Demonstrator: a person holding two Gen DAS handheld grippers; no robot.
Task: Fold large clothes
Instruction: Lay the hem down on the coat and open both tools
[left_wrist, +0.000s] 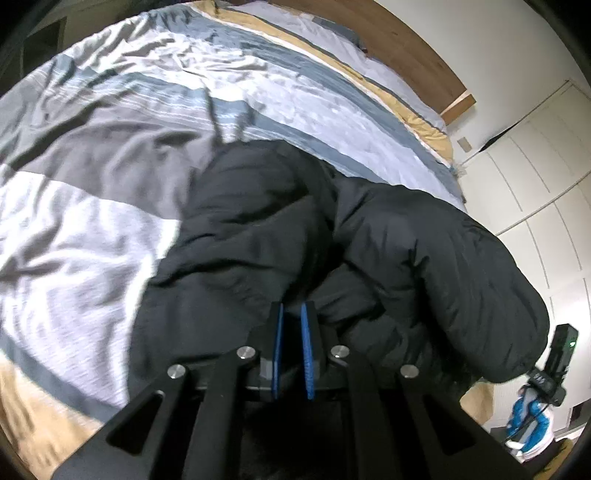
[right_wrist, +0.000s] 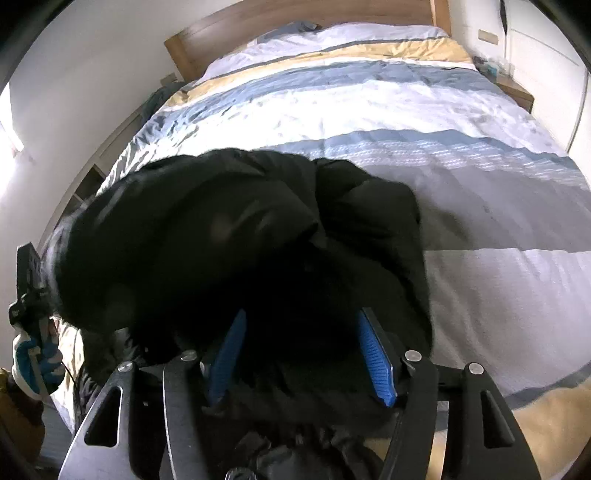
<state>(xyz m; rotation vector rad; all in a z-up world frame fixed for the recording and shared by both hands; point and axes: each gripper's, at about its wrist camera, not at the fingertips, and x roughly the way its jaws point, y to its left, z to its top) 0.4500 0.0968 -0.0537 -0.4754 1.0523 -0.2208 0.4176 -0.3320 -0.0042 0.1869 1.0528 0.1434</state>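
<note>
A black puffer jacket (left_wrist: 369, 251) lies bunched on a striped duvet (left_wrist: 110, 147) near the bed's foot. My left gripper (left_wrist: 293, 314) is shut on a fold of the jacket, blue pads close together. In the right wrist view the jacket (right_wrist: 229, 236) fills the middle. My right gripper (right_wrist: 301, 325) is open, its blue pads wide apart with jacket fabric between them. The other gripper shows at the far edge of each view: the right gripper (left_wrist: 554, 365) and the left gripper (right_wrist: 27, 295).
The duvet (right_wrist: 406, 110) covers the whole bed, with grey, blue, white and yellow stripes. A wooden headboard (right_wrist: 295, 18) stands at the far end. White wardrobe doors (left_wrist: 535, 177) flank the bed. A wooden nightstand (right_wrist: 517, 92) sits beside it.
</note>
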